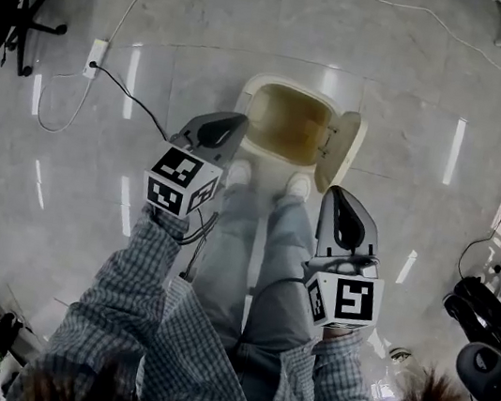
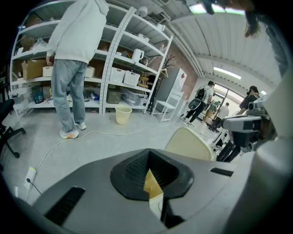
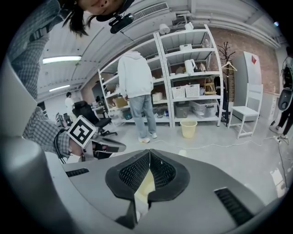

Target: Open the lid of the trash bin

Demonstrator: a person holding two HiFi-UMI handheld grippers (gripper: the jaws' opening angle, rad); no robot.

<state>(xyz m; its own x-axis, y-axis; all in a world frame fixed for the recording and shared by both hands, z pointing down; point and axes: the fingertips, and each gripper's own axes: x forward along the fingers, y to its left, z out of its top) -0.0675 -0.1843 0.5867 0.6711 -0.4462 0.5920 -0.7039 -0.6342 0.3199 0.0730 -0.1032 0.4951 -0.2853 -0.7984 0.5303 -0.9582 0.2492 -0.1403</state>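
Note:
A cream trash bin (image 1: pixel 289 85) stands on the grey floor in front of my feet, its inside showing. Its lid (image 1: pixel 340 151) is swung up and stands on the bin's right side; the left gripper view shows the lid (image 2: pixel 189 143) just past the jaws. My left gripper (image 1: pixel 235 125) hovers at the bin's near left corner, shut and holding nothing. The right gripper (image 1: pixel 345 197) hangs just below the raised lid, also shut and holding nothing. Both gripper views show the left gripper (image 2: pixel 149 153) and the right gripper (image 3: pixel 149 153) with jaws pressed together. My shoes (image 1: pixel 239 174) are at the bin's front edge.
A white power strip (image 1: pixel 94 57) with cables lies on the floor to the left, near an office chair (image 1: pixel 6 11). Dark equipment (image 1: pixel 486 325) sits at the right. Across the room a person in a white hoodie (image 2: pixel 73 45) stands at shelves beside a small yellow bin (image 2: pixel 122 115).

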